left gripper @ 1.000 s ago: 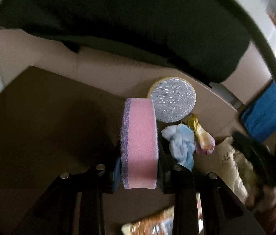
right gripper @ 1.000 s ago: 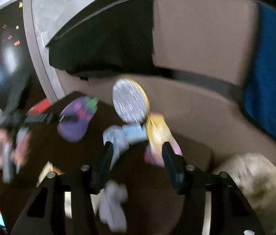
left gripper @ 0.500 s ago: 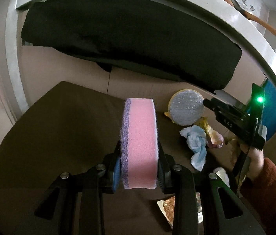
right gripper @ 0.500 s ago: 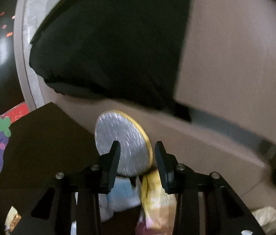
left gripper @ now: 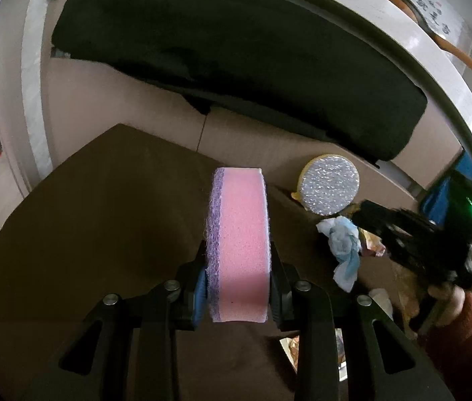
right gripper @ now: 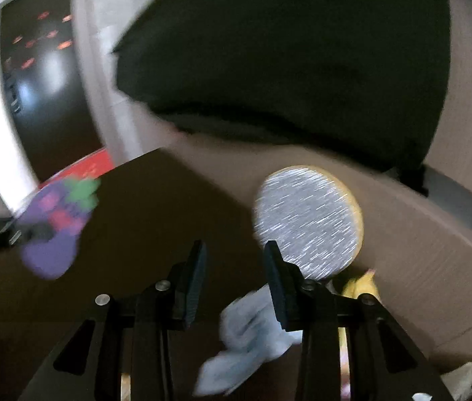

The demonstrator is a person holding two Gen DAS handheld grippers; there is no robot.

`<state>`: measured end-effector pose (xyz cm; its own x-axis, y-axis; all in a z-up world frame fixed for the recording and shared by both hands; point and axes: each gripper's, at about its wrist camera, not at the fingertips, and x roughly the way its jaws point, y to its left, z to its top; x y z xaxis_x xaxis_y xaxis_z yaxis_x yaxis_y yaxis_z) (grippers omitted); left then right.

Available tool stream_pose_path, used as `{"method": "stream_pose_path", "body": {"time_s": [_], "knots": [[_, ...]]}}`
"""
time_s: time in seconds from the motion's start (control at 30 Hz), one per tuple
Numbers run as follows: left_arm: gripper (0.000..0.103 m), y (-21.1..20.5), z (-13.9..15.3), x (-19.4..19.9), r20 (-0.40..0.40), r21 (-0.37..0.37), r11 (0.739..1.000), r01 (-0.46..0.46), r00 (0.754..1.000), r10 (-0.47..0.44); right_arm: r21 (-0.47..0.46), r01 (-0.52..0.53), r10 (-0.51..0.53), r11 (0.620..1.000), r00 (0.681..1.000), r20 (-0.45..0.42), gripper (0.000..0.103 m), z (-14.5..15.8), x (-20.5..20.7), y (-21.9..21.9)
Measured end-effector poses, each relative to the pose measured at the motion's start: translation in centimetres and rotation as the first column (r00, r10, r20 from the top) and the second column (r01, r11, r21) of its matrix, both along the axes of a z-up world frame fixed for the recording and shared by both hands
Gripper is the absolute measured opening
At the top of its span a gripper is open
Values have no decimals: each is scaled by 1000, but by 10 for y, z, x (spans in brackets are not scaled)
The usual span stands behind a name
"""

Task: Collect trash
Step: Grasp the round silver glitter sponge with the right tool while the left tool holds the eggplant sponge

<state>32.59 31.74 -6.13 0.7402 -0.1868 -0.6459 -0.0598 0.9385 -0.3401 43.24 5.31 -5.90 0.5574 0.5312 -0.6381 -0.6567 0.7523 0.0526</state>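
Currently a pink sponge (left gripper: pixel 238 247) is clamped on edge by the left gripper (left gripper: pixel 238 267) above the brown surface (left gripper: pixel 102 217). The right gripper (right gripper: pixel 234 267), jaws apart and empty, is blurred; the crumpled tissue (right gripper: pixel 252 330) below could be missed.

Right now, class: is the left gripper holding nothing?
No: the left gripper is shut on a pink sponge standing on edge between its fingers.

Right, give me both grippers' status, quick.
Left gripper: shut on the pink sponge.
Right gripper: open, nothing between its fingers.
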Motion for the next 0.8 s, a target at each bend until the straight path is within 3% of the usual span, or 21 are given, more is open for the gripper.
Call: {"method": "stream_pose_path", "body": {"time_s": [0.17,0.37,0.5,0.6,0.7,0.8], "knots": [[31,-5,-5,0,-13,-43,999,21,1000,-21,-70,114,-108,991,991,79,36,7,3,-19],[31,-2,-8,0,-16,-29,1000,11,1000,-12,-51,245,-244,968,969,23,36,-10,48,-45],[31,4,-13,4,-18,-38,999,-12,1000,12,-14,299,-299,954,953,-39,36,-23,55,-54],[31,5,-18,9,-37,-60,998,-13,999,11,-28,316,-317,948,947,-53,31,-32,61,-52],[31,4,-22,11,-47,-54,998,-14,999,12,10,304,-302,953,950,-84,15,-33,69,-52],[31,5,-22,10,-49,-53,998,-24,999,22,39,259,-255,965,964,-77,9,-28,64,-47]]}}
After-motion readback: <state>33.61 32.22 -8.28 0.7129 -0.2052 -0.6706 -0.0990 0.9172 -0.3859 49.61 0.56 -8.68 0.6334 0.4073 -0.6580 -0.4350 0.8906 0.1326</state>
